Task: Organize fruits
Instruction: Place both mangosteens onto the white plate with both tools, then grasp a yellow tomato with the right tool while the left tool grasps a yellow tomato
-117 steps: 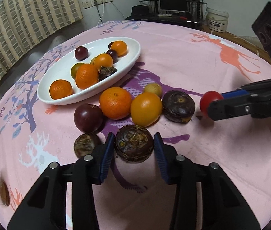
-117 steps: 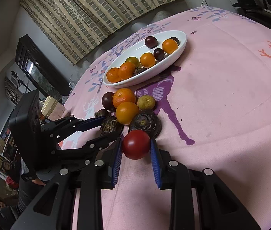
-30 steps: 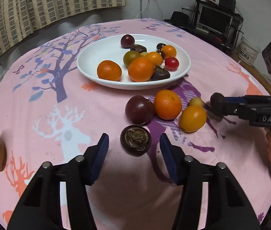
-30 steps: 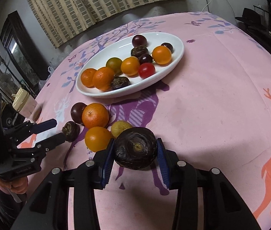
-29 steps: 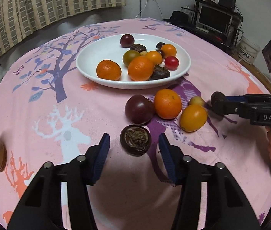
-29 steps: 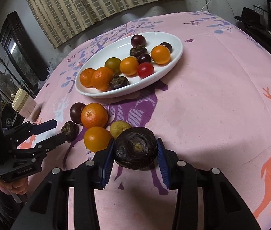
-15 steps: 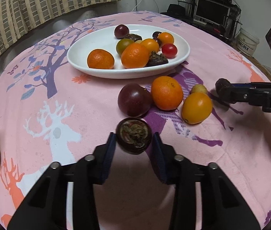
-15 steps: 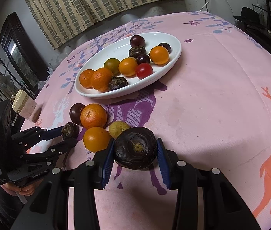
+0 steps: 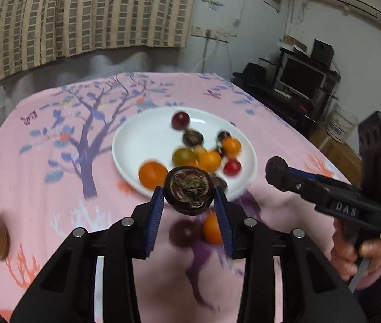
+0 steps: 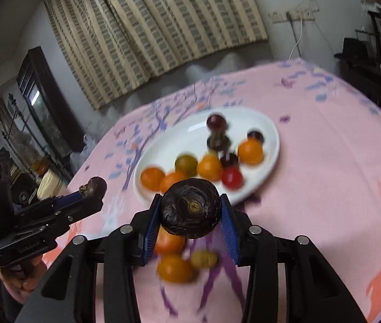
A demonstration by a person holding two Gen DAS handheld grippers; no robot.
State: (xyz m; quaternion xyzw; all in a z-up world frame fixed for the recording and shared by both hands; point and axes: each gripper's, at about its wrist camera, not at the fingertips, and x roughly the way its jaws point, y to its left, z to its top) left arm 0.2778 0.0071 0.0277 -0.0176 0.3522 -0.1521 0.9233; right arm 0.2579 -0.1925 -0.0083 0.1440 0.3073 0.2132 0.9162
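Both grippers have come up off the table since half a second ago, each carrying a dark fruit above the pink tablecloth. From the left wrist view, the left gripper (image 9: pixel 189 206) is clamped on a dark shrivelled fruit (image 9: pixel 189 190), held in the air in front of the near rim of the white plate (image 9: pixel 142 137); a purple plum (image 9: pixel 183 233) and an orange (image 9: pixel 211 231) lie blurred on the tablecloth (image 9: pixel 55 202) below. The right gripper (image 9: pixel 278 171) shows at the right, side-on. From the right wrist view, the right gripper (image 10: pixel 190 219) is closed on a bigger dark round fruit (image 10: pixel 191 211), also held near the plate's (image 10: pixel 179 140) front edge, which holds oranges, plums and a red tomato (image 10: pixel 232 177).
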